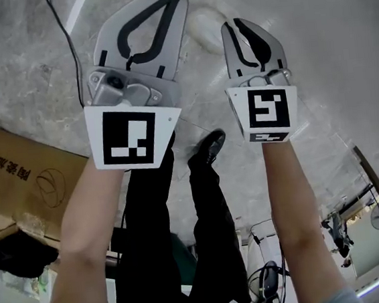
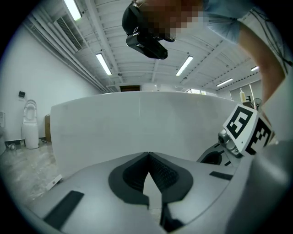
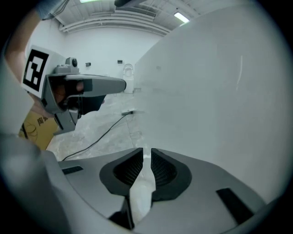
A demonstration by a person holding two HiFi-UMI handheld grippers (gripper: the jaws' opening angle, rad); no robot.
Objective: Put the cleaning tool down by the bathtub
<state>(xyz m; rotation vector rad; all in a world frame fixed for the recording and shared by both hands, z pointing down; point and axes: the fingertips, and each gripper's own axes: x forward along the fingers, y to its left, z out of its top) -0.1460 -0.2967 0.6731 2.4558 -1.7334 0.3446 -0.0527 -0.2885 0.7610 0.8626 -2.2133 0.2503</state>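
Bathtub wall (image 3: 219, 91) faces both tongs: left tongs (image 2: 149, 154) closed (tips touching), right tongs (image 3: 147, 151) slightly parted.

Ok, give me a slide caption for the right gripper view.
Right gripper, jaws narrowly apart, faces the white bathtub wall; left gripper and a floor cable at left.

Bright, even indoor light from ceiling strip lamps (image 2: 104, 64), soft shadows only. Both gripper views are fisheye with dark vignetted corners and a soft close foreground. White tub wall (image 3: 219, 82) slightly washed out. Head view sharp, edges bent.
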